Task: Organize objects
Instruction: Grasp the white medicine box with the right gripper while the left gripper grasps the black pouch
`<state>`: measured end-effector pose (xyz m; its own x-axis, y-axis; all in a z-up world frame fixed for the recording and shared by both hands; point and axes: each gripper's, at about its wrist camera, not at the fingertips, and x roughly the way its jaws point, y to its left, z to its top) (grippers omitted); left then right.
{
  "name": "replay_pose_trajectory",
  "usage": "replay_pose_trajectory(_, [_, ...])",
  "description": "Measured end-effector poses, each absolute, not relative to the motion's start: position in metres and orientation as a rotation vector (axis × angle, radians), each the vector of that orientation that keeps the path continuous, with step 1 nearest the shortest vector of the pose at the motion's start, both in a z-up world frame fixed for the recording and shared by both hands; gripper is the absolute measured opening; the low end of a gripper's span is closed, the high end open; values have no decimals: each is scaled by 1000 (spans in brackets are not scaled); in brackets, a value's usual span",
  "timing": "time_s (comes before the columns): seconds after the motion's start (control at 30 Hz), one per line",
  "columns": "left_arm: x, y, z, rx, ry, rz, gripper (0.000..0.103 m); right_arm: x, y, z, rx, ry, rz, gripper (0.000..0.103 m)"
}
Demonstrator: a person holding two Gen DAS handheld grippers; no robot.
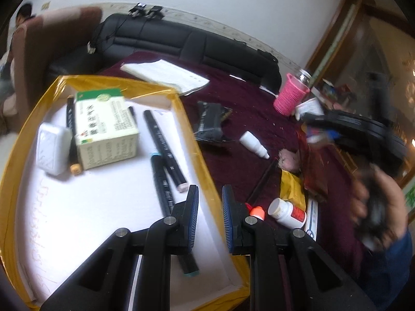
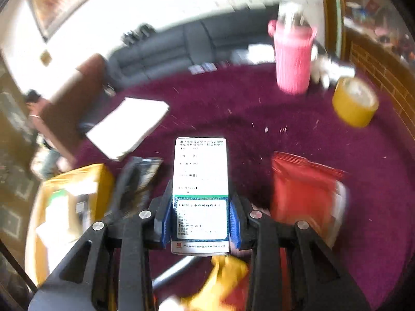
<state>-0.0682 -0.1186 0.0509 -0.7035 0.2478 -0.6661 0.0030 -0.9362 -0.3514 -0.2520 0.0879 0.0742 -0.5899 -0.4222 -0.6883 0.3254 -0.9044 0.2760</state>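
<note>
A yellow-rimmed white tray (image 1: 192,140) holds a green-and-white medicine box (image 1: 106,129), a small white case (image 1: 53,147) and several black markers (image 1: 163,145). My left gripper (image 1: 210,213) is open and empty, its jaws straddling the tray's right rim. On the maroon cloth lie a white dropper bottle (image 1: 254,145), a white pill bottle (image 1: 286,212) and a black packet (image 1: 211,121). My right gripper (image 2: 201,220) is shut on a white medicine box (image 2: 201,181) with a green band, held above the cloth. The tray (image 2: 77,178) shows at the left of the right wrist view.
A white notepad (image 1: 166,73) lies behind the tray. A pink-sleeved bottle (image 2: 293,57), a yellow tape roll (image 2: 354,103) and a red packet (image 2: 303,191) sit on the cloth. A black sofa (image 1: 181,41) stands behind the table. The hand holding the other gripper (image 1: 376,202) is at the right.
</note>
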Motion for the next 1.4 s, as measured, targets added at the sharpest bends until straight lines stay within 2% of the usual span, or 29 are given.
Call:
replay_pose_trajectory(0.17, [-94, -88, 66, -1250, -405, 2641, 15, -190, 132, 80, 907, -193, -2445, 32])
replay_pose_trajectory(0.3, [-137, -65, 78, -1346, -222, 2653, 15, -187, 154, 62, 854, -193, -2447, 32])
replay_pose_trajectory(0.4, [-178, -61, 77, -1441, -196, 2619, 15, -202, 171, 59, 866, -299, -2430, 32])
replay_pose_trajectory(0.67, [-266, -57, 47, -1660, -143, 2581, 15, -197, 182, 62, 838, -376, -2392, 32])
replay_pose_trajectory(0.97, [-285, -58, 53, -1668, -109, 2618, 17, -201, 176, 51, 883, -386, -2343, 32])
replay_pose_trajectory(1.03, [-284, -60, 58, -1663, -102, 2631, 24, -201, 177, 50, 887, -400, -2338, 32])
replay_pose_trajectory(1.1, [-285, -64, 62, -1649, -112, 2665, 50, -201, 177, 49, 890, -403, -2329, 32])
replay_pose_trajectory(1.13, [-286, -66, 63, -1648, -101, 2685, 55, -201, 176, 48, 890, -401, -2331, 32])
replay_pose_trajectory(1.4, [-305, -62, 40, -1717, -85, 2667, 57, -199, 173, 46, 896, -399, -2322, 32])
